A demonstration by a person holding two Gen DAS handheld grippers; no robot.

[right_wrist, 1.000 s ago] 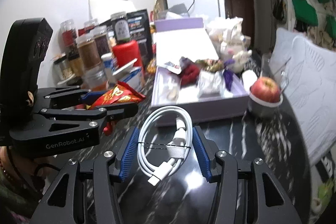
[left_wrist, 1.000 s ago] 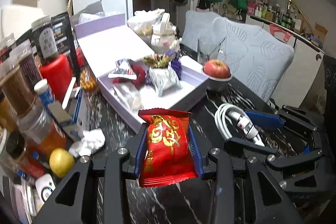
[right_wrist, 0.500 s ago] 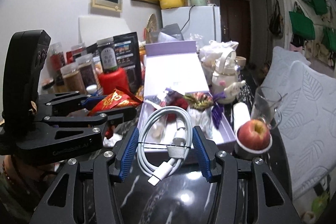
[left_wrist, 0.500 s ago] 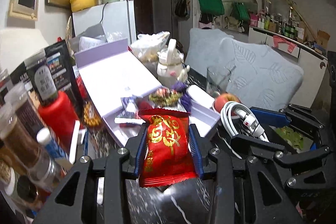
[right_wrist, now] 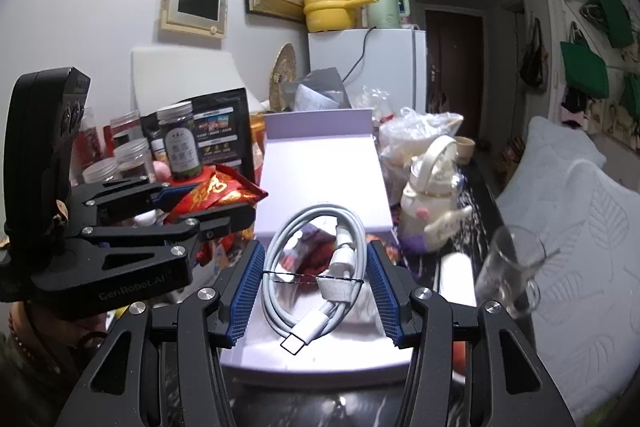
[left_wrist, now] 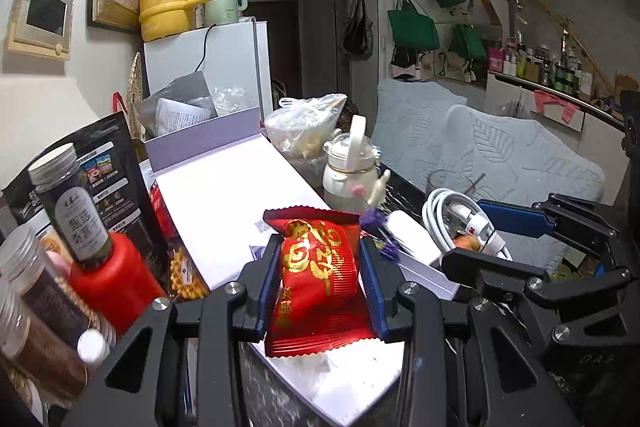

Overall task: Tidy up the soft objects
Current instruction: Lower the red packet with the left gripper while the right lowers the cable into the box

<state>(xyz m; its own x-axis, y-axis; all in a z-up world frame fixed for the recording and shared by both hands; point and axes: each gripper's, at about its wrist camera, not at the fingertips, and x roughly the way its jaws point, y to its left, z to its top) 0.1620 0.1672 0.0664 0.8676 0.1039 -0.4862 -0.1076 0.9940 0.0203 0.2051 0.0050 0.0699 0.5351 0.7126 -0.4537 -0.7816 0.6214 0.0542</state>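
**Carrying packet and cable to the box**

Being clamped between the left gripper's (left_wrist: 319,285) pads, the red packet (left_wrist: 318,279) is hanging above the lilac box (right_wrist: 320,343). The coiled cable (right_wrist: 316,269) is being pinched at its sides by the right gripper (right_wrist: 314,289), just over the same box. Both should be lowered well inside the walls before being freed, clear of the teapot (right_wrist: 430,195) and the glass (right_wrist: 508,275).

glossy foil snack packet (left_wrist: 318,283), smooth plastic cable (right_wrist: 316,259)
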